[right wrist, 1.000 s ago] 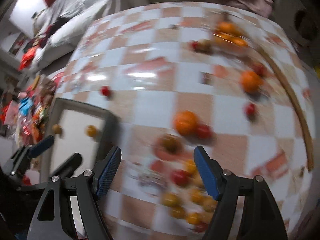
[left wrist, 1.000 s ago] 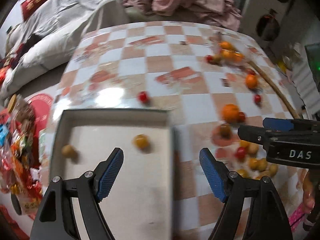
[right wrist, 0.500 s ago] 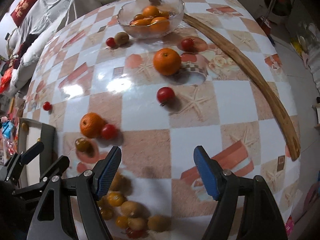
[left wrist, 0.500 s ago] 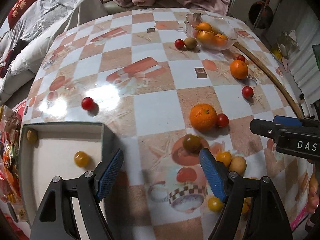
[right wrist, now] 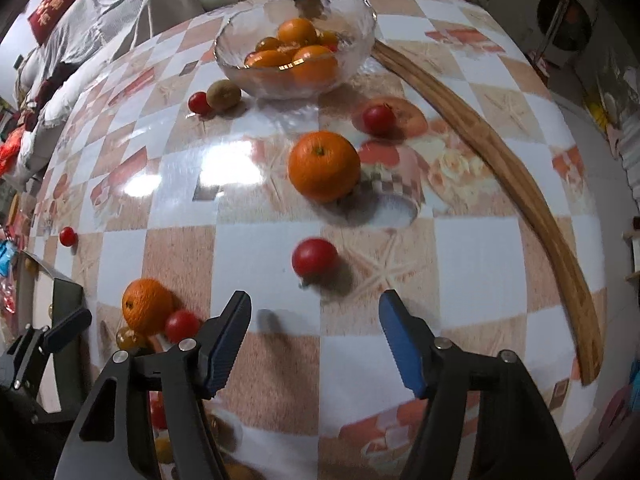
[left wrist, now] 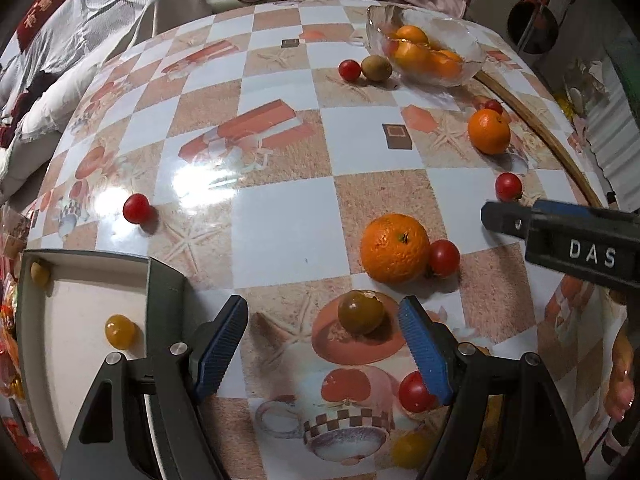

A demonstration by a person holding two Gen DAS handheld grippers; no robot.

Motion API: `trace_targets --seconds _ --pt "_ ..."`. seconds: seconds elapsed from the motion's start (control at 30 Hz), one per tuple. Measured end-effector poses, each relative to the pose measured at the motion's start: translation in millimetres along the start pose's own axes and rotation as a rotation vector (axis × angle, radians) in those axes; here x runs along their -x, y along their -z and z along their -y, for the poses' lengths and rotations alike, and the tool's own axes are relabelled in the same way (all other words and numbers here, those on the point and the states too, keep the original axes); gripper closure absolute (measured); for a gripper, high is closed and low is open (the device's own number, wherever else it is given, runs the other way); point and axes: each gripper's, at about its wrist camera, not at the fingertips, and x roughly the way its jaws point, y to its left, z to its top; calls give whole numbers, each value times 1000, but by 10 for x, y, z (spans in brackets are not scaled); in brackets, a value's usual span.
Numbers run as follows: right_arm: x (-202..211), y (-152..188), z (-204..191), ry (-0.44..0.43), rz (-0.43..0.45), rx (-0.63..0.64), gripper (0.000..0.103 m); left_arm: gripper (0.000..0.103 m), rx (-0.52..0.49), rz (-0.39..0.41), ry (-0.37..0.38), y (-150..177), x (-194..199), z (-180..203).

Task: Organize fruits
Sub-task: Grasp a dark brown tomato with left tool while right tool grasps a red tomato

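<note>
Left gripper (left wrist: 322,344) gapes, dark tomato (left wrist: 360,312) just ahead between its jaws; right gripper (right wrist: 314,340) closing, red tomato (right wrist: 315,257) beyond, untouched.

White letters "DAS" on the right tongs (left wrist: 516,218), side face.

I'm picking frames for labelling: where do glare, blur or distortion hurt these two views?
Left wrist view: sharp, glare patch on the tablecloth near a red tomato, fisheye bends the table edge. Right wrist view: glare left of the orange; bottom edge blurred.
</note>
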Motion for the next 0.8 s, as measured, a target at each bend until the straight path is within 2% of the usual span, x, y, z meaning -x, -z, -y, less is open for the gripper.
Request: trace_targets --seconds 0.03,0.07,0.1,0.17,0.23,0.3,0.33,0.4,0.53,0.8 --pt "-6 -20 -11 7 7 10 36 25 4 -4 -5 8 -15 9" --pt "-11 -34 -19 10 10 14 39 34 7 -7 -8 14 -27 13" --pt "-11 -47 -26 12 14 18 41 36 12 -11 -14 20 -38 17" --pt "-12 -79 -47 23 22 26 56 37 17 -10 -21 13 -37 27" --pt "-9 -96 -49 29 25 30 66 42 21 -11 -20 9 -30 43" --pt "-7 -105 -41 26 26 29 80 54 20 -8 -14 4 -15 58" --pt "-4 -111 -32 19 27 26 80 59 16 -9 -3 -2 -9 71" --pt "-4 -115 -19 9 28 18 80 80 -2 -12 40 -11 12 116" --pt "37 -77 20 -28 22 -2 80 80 -3 -12 86 -1 57 111" --pt "203 100 -22 -72 18 12 80 80 32 8 94 36 240 -7"
